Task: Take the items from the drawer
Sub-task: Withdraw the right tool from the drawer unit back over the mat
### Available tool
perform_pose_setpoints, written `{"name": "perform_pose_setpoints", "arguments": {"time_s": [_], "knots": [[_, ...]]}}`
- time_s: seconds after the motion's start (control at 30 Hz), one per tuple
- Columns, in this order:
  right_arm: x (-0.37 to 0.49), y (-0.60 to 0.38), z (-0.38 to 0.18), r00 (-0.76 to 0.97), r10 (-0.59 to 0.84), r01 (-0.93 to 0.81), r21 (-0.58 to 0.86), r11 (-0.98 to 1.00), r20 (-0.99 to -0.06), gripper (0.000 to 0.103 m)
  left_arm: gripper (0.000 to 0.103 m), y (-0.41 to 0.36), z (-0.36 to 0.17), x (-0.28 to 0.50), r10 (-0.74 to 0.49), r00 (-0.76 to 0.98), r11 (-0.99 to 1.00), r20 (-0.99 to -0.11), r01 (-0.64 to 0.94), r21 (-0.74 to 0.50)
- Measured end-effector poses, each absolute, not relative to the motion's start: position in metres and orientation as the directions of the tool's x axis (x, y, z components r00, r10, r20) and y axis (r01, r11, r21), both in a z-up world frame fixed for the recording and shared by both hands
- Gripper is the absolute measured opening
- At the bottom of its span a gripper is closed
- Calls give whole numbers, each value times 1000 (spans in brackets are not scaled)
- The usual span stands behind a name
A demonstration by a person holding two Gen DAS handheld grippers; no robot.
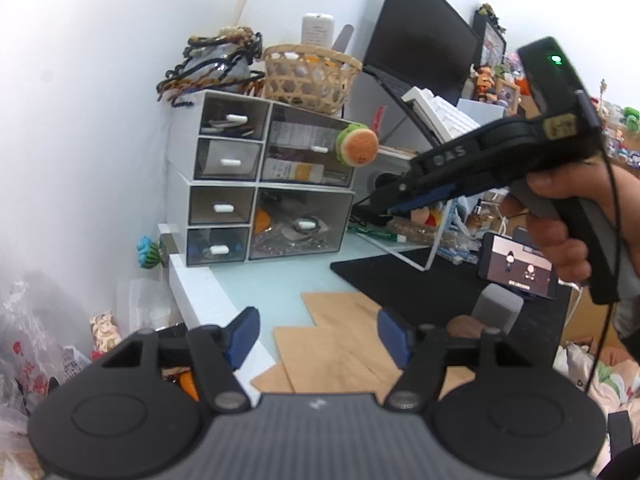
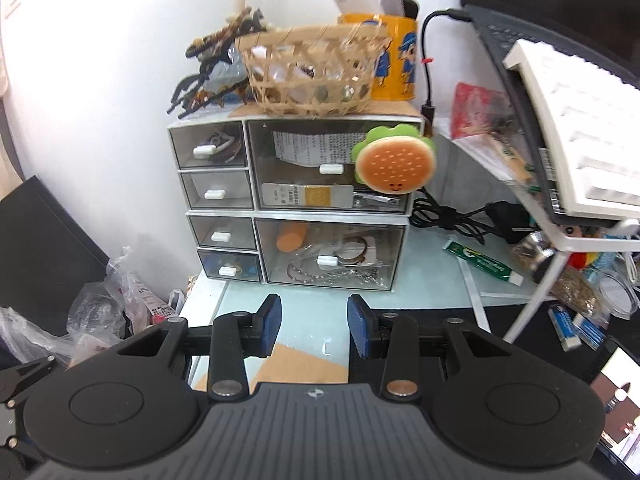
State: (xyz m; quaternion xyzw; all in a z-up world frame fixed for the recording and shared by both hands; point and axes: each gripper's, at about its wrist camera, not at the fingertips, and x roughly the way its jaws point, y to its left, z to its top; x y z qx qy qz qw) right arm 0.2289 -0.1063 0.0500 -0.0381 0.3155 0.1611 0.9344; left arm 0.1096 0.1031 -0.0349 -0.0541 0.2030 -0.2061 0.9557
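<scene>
Two stacked white organiser units with clear-fronted drawers (image 1: 264,178) sit at about eleven o'clock in my left wrist view, all drawers shut, so I judge the step in hand is the approach to a first drawer. From here my left gripper (image 1: 318,340) hangs over the pale glass desk top (image 1: 276,284) with its blue-padded fingers (image 1: 244,336) spread wide and nothing between them; my right gripper (image 1: 386,200), held by a hand (image 1: 560,224) at three o'clock, reaches toward the right side of the units, near the round plush burger toy (image 1: 357,147) that overlaps the upper large drawer. In my right wrist view the units stand at twelve o'clock, the right gripper (image 2: 314,328) about half open, empty, touching nothing. To do this well I would line the pads up either side of one small white pull tab (image 2: 327,261), probably the lower large drawer's since it is dead ahead, close gently, and draw straight back; I would keep the left gripper ready to brace the units, because they look light and could slide. The woven bamboo basket (image 2: 316,68) on top may tip if I jolt them.
</scene>
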Motion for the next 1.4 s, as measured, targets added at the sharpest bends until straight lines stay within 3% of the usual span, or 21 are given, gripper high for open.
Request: {"name": "perform_pose_setpoints", "arguments": {"time_s": [0.37,0.53,0.87,1.03,1.4], "knots": [[179,-137,64,792,266,-295,37,955,-550,73,71,90,-33,104,-442,822,897,-360,404,-178],[159,-145,62,808,266,-292,35,956,-526,88,78,87,-33,102,-447,820,895,-357,409,-180],[128,-146,45,810,340,-329,110,938,-478,99,87,78,-21,96,-428,833,904,-351,400,-152],[119,-150,36,812,367,-332,159,930,-454,99,88,77,-5,94,-409,844,912,-346,385,-141],[123,-155,46,826,296,-271,121,955,-481,103,91,77,26,83,-339,876,941,-344,308,-143]]}}
